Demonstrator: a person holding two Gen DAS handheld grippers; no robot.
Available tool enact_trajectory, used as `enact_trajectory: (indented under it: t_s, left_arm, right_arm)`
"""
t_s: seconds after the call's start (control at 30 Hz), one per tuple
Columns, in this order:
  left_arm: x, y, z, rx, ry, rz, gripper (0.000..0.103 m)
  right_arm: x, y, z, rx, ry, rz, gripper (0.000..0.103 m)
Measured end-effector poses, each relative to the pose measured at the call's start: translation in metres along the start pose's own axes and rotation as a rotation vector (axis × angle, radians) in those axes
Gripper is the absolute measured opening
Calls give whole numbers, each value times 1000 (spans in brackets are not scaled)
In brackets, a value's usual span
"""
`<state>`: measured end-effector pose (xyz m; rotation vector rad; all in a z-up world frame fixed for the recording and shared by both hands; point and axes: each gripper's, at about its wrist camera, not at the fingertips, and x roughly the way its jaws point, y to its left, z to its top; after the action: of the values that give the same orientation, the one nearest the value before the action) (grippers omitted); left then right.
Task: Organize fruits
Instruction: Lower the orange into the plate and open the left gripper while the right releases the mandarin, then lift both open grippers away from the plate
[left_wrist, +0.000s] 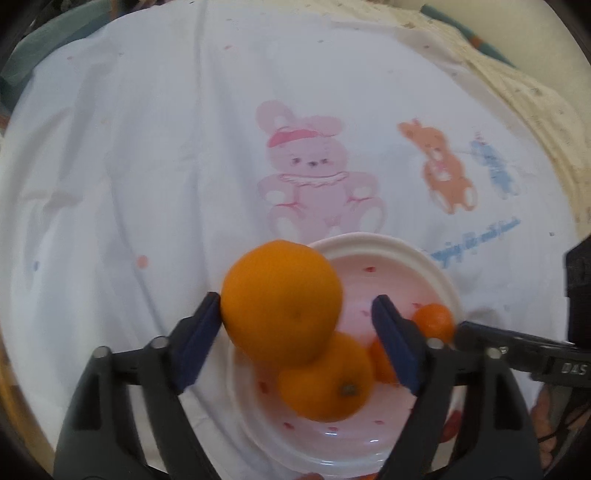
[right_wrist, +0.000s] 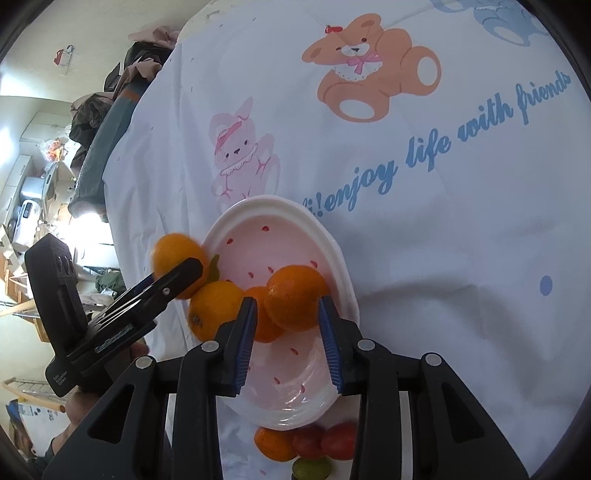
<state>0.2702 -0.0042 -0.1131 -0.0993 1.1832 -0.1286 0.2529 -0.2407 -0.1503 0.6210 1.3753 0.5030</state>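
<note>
Both two-finger claws are seen over a white-rimmed pink plastic bowl (right_wrist: 332, 258) dotted with red, set on a white bedsheet (right_wrist: 461, 240) printed with cartoon bears and blue script. Left claw (left_wrist: 295, 325): its blue-padded jaws are spread wide, and a large round orange (left_wrist: 280, 299) is touched only by the left pad (left_wrist: 199, 339), a clear gap being left at the other; whether the fruit is supported cannot be told. Right claw (right_wrist: 288, 332): its jaws are also parted, a smaller orange (right_wrist: 295, 297) being framed between the tips inside the bowl, the right pad (right_wrist: 330, 339) at its edge. Two further oranges (right_wrist: 214, 308) are seen beside it in the bowl. Just outside the near rim, another small orange fruit (right_wrist: 273, 443), two red fruits (right_wrist: 340, 439) and a green one (right_wrist: 312, 467) are seen lying on the sheet.
</note>
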Motion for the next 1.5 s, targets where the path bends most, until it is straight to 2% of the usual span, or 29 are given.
enact_trajectory:
  t_s: [0.17,0.33,0.57,0.93,1.13,1.33,1.5]
  left_arm:
    - [-16,-13,4,63,-60,-36,82]
    - [-31,7,13,-13,-96,-47,82]
    - [-37,30,6,-73,-92,17,82]
    - [-84,1,-23,16,-169,58,82]
    - [-104,0,-38,5,-194,96,82]
    - [-126,0,-60,-13,-223,104,82]
    - [-133,-5,-79,16,-216,123,82]
  right_arm:
    - [-10,1,1,6,-23,11,53]
    - [-22,-1,5,23,-61,22,62]
    - [-36,11,9,-9,-112,11,71]
    - [-74,36,-18,-97,-195,-27,77]
    - [-93,46,-44,-147,-225,-57,77]
    - [-107,48,-69,-159,-245,-71,77]
    - [-117,50,-90,-168,-261,-78,77]
